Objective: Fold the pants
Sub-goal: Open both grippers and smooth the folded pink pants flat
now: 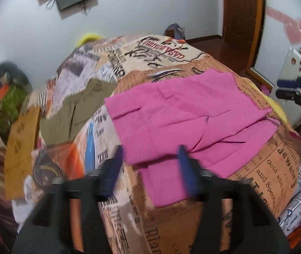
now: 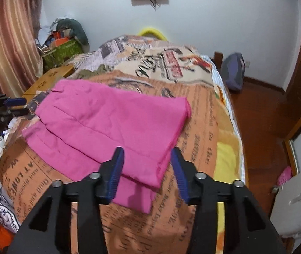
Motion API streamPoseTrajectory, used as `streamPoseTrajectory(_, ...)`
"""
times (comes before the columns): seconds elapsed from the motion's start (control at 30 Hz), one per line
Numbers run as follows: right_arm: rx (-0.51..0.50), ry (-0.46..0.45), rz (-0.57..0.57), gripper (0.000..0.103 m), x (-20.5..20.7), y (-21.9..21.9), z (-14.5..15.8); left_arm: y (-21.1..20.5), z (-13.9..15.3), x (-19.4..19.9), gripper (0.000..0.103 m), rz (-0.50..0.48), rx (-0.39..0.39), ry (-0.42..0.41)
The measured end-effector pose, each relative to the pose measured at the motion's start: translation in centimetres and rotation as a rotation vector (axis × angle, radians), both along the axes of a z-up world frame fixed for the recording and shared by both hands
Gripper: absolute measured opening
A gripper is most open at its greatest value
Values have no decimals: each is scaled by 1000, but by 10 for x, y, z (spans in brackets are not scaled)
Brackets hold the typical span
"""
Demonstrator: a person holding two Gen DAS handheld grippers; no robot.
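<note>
The pink pants [image 1: 188, 114] lie folded on a bed with a newspaper-print cover [image 1: 273, 169]. My left gripper [image 1: 150, 165] hovers at their near edge, jaws apart, blue pads clear of the cloth. In the right wrist view the pants [image 2: 112, 118] spread across the cover [image 2: 201, 127], with a folded corner reaching between the fingers of my right gripper [image 2: 147, 165], which stands open and does not press on it. Each gripper shows in the other's view: the right gripper [image 1: 294, 91] at the right edge, the left gripper [image 2: 4, 108] at the left edge.
An olive garment [image 1: 80, 110] lies left of the pants, beside a cardboard box [image 1: 21, 148]. A green basket of clutter [image 2: 61, 50] stands by the curtain [image 2: 8, 42]. A backpack [image 2: 233, 72] sits on the wooden floor [image 2: 262, 116] right of the bed.
</note>
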State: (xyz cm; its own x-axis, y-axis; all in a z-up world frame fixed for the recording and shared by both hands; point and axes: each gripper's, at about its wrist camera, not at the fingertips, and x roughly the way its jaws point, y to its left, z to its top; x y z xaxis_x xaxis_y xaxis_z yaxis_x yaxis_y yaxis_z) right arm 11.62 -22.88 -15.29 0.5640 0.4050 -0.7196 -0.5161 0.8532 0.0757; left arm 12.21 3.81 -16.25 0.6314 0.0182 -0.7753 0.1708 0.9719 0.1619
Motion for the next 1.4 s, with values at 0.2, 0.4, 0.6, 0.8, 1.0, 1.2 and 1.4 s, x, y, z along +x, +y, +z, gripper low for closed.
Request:
streamPoseTrajectory(0.2,14,12,82,49,1,31,-7,-26,-20,9,62,-80,73,58)
streamPoseTrajectory(0.4,73,83,133,49,2,53,-21,-52,-43,12,62,-146,171,81)
streamPoseTrajectory(0.6,58,103,172,49,3,75,-32,-56,-46,33,55,-157,159,89)
streamPoseTrajectory(0.8,56,115,214,49,9,89,-36,-57,-39,48,41,-166,106,100)
streamPoseTrajectory(1.0,45,135,222,49,20,101,-45,-51,-24,54,41,-158,42,89)
streamPoseTrajectory(1.2,118,166,180,26,35,95,-43,-51,-14,50,41,-159,-28,101)
streamPoseTrajectory(1.4,140,123,193,11,32,93,-32,-61,-29,39,42,-177,34,109)
